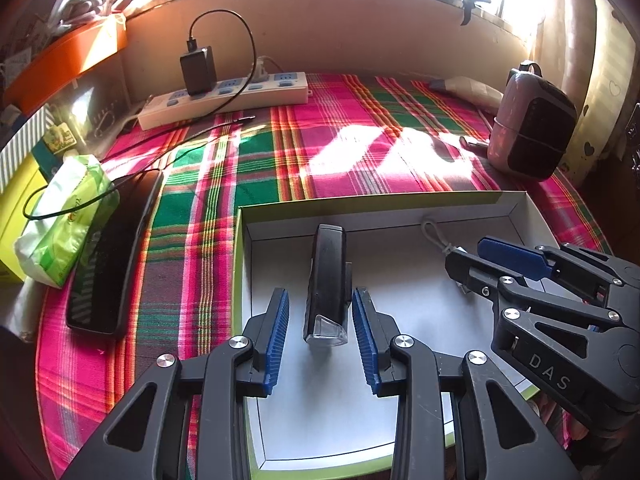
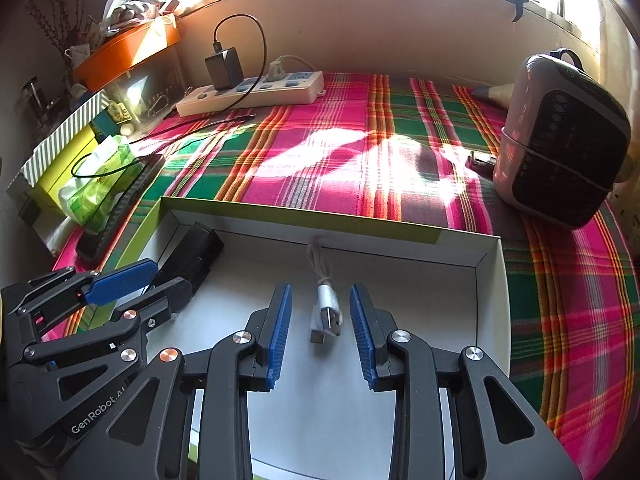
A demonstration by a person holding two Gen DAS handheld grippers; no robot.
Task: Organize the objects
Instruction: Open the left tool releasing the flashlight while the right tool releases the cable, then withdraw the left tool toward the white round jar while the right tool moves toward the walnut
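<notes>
Left gripper (image 1: pixel 320 332) parted around a black bike light (image 1: pixel 326 280) lying in the white box (image 1: pixel 516 210), right gripper (image 2: pixel 320 330) parted around the white USB cable (image 2: pixel 325 304), neither pressing, plugs clear only from the right wrist.

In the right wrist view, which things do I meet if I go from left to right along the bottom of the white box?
Left gripper → black device → white USB cable, lying between the open right gripper's pads → box's right wall.
</notes>
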